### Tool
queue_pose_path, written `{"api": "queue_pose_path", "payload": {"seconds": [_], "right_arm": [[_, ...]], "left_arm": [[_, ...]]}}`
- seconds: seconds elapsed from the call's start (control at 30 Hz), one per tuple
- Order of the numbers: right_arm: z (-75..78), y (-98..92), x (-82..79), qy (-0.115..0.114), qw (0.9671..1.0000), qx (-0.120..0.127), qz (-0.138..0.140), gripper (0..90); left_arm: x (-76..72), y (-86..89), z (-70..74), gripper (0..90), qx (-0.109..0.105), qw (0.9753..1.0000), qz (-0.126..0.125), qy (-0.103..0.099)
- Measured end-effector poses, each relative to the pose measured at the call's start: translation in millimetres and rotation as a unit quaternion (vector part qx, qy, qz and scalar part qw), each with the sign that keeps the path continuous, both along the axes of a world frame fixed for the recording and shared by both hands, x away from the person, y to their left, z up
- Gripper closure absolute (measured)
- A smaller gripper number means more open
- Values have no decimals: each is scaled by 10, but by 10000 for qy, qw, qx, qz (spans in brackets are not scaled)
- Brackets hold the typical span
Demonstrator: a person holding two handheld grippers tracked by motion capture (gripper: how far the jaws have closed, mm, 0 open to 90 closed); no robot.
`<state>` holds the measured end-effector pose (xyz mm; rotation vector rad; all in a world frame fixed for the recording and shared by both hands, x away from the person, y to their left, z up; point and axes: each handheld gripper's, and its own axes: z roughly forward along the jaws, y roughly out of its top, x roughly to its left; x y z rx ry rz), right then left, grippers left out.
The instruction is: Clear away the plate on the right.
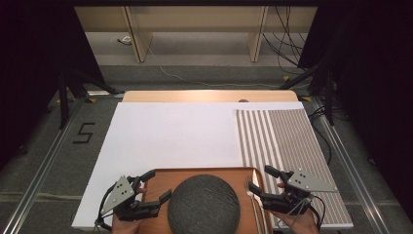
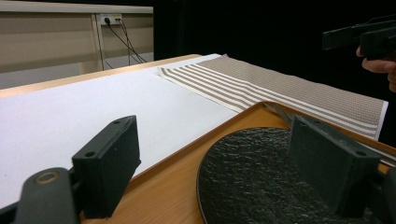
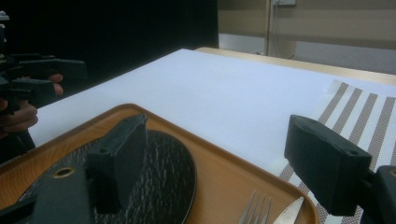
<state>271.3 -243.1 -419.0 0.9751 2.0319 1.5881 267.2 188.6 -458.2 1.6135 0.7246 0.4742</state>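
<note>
A wooden tray [image 1: 195, 171] lies at the table's near edge and carries a dark round plate [image 1: 203, 204] with a rough surface. Along the tray's right side lie a fork [image 3: 254, 210] and a knife [image 3: 287, 212]. My left gripper [image 1: 157, 184] is open at the tray's left far corner, one jaw above the white sheet and one beside the plate [image 2: 252, 177]. My right gripper [image 1: 261, 178] is open across the tray's right rim [image 3: 224, 172], with one jaw above the striped mat. Neither holds anything.
A white sheet [image 1: 170, 136] covers most of the table. A brown-and-white striped placemat [image 1: 287, 151] lies along its right side. Beyond the table's far edge are a wooden shelf unit [image 1: 141, 34] and loose cables on the floor.
</note>
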Motion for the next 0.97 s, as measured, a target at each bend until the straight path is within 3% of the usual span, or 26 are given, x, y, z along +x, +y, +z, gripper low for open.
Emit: {"api": "queue_pose_path", "payload": {"seconds": [0.23,0.47,0.97], "right_arm": [[-41,-30,-30,-92,9999,-12,51,207],[-27,-88,-62,-239,9996,158,-75,203],[-22,-99,-53,-250,9995,190,-77,193]], "left_arm": [[-16,0,1,167,-27,10000,-17,-52],[-16,-3,2,166,-30,10000,-25,-72],[-12,-2,-3,166,-28,10000,-8,-61]]}}
